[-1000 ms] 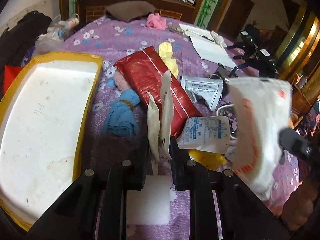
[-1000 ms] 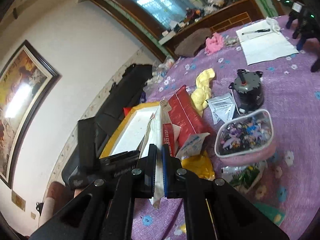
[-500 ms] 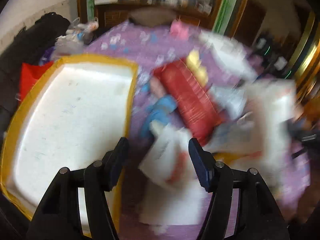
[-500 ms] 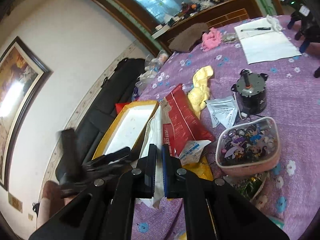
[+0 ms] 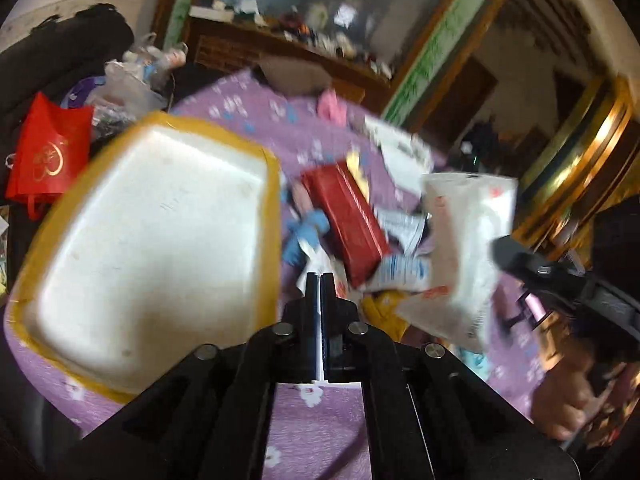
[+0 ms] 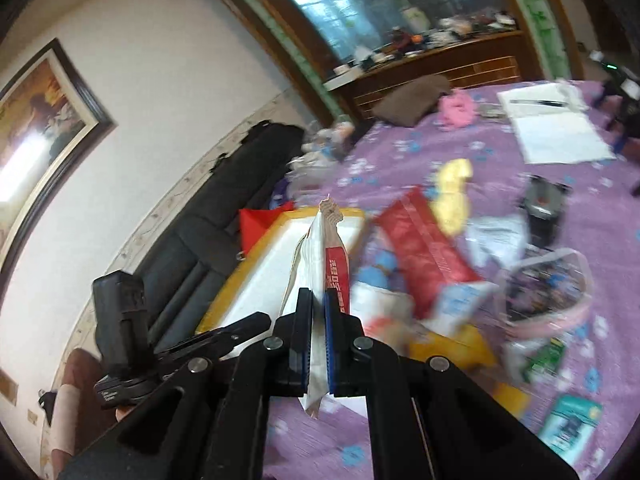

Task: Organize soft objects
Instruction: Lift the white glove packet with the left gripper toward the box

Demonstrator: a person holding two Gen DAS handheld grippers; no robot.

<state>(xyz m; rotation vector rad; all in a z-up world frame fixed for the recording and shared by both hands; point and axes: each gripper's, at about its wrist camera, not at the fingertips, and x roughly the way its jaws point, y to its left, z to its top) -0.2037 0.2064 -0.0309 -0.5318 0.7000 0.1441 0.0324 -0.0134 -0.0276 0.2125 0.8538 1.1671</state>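
Two claws working over a cluttered purple counter (image 5: 312, 440).
Left claw (image 5: 319, 280) is clenching on a thin white packet edge (image 5: 319, 344); right claw (image 6: 318, 300) is gripping a white-and-red soft pack (image 6: 326, 248), holding it upright in the air beside the yellow-rimmed white tray (image 5: 152, 232), above the red package (image 6: 424, 244).
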